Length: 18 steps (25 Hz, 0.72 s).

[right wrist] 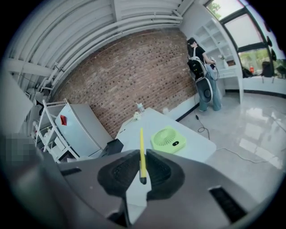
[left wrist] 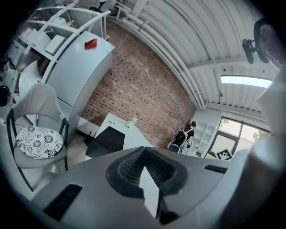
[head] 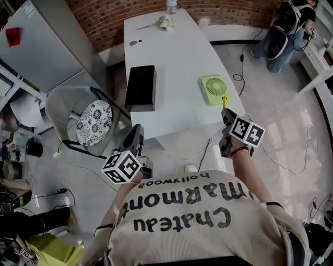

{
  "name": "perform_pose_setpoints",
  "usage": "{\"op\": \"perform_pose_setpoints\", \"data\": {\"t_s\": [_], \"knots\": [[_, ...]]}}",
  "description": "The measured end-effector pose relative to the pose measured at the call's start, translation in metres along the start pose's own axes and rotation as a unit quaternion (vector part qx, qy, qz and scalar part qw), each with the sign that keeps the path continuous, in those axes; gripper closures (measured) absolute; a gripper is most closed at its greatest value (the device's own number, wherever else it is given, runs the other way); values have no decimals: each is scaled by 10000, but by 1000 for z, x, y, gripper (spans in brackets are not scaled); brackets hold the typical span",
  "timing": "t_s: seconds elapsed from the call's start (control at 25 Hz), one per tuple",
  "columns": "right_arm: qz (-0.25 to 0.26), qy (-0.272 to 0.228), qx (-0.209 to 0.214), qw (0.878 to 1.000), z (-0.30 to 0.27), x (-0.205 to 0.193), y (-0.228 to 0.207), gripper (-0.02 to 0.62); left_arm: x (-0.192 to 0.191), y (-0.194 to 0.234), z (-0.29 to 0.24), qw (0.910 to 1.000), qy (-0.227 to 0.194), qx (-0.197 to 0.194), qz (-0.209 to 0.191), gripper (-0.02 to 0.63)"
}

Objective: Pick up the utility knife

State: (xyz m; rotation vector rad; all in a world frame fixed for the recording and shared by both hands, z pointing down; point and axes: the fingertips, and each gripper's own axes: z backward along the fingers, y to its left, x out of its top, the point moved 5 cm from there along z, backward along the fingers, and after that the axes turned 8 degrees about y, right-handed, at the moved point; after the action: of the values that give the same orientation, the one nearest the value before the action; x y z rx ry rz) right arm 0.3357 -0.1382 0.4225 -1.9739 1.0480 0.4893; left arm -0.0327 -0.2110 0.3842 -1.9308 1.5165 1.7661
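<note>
Right gripper (right wrist: pixel 143 156) pinches a thin yellow utility knife (right wrist: pixel 141 138) in the air beside a white table (right wrist: pixel 147 120) bearing a green fan (right wrist: pixel 167 139); left gripper (left wrist: pixel 144 151) pressed together, empty.

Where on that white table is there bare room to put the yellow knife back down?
The white table is bare between the black rectangular box and the green square fan, and beyond them in the middle. The far end is busier: a white crumpled bundle and a clear bottle.
</note>
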Motion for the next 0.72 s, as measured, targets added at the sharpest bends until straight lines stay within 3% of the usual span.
{"op": "perform_pose_setpoints", "data": {"t_s": [0.28,0.72], "knots": [[180,-416,60,9990,26,-13,38,551,9,0,16,9995,-19,-282,-141,604],[387,-545,135,9977,57,-66,93,551,4,10,51,9973,62,-621,-399,604]]}}
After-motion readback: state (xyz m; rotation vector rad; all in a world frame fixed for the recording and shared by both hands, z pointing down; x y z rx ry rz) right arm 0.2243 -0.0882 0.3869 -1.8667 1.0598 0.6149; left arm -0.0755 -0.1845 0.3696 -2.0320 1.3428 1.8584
